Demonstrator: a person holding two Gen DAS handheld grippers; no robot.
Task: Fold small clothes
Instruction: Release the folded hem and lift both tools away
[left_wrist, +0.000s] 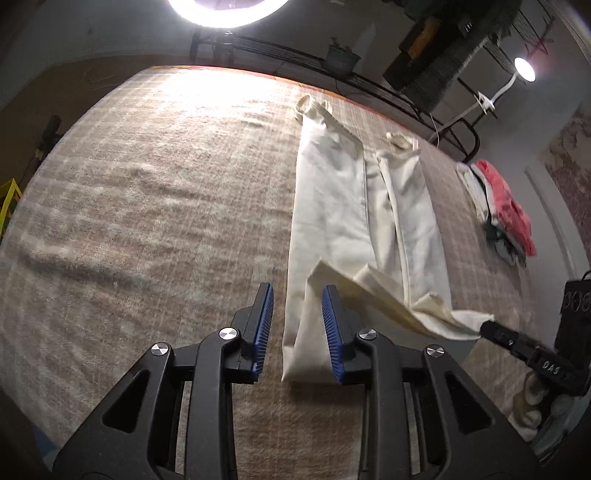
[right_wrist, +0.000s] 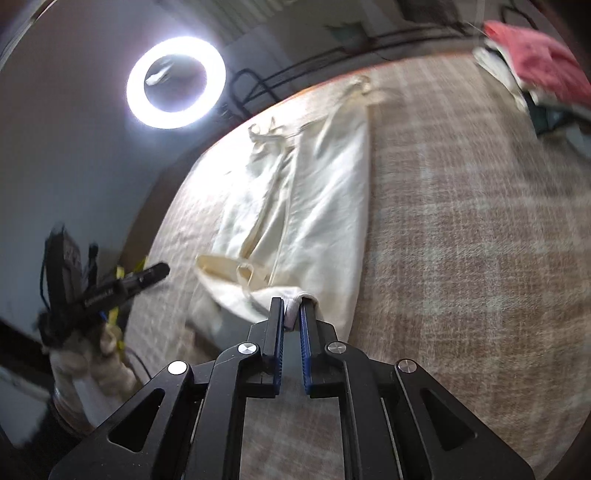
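Note:
Cream trousers (left_wrist: 328, 192) lie lengthwise on a beige checked blanket (left_wrist: 147, 206), with the cuffs at the far end. My left gripper (left_wrist: 297, 288) is open, its blue pads standing on either side of the near left edge of the cloth without pressing on it. My right gripper (right_wrist: 290, 301) is shut on a near corner of the trousers (right_wrist: 317, 206), which it holds lifted and pulled across. In the left wrist view the right gripper (left_wrist: 485, 326) shows at the right with the cloth stretched to it. The left gripper (right_wrist: 159, 271) shows at the left of the right wrist view.
A pile of red and white clothes (left_wrist: 506, 206) sits at the blanket's far right (right_wrist: 535, 62). A ring light (right_wrist: 175, 81) shines beyond the far edge, beside a metal rack and a potted plant (left_wrist: 341, 59). A black box (left_wrist: 576, 306) stands at the right.

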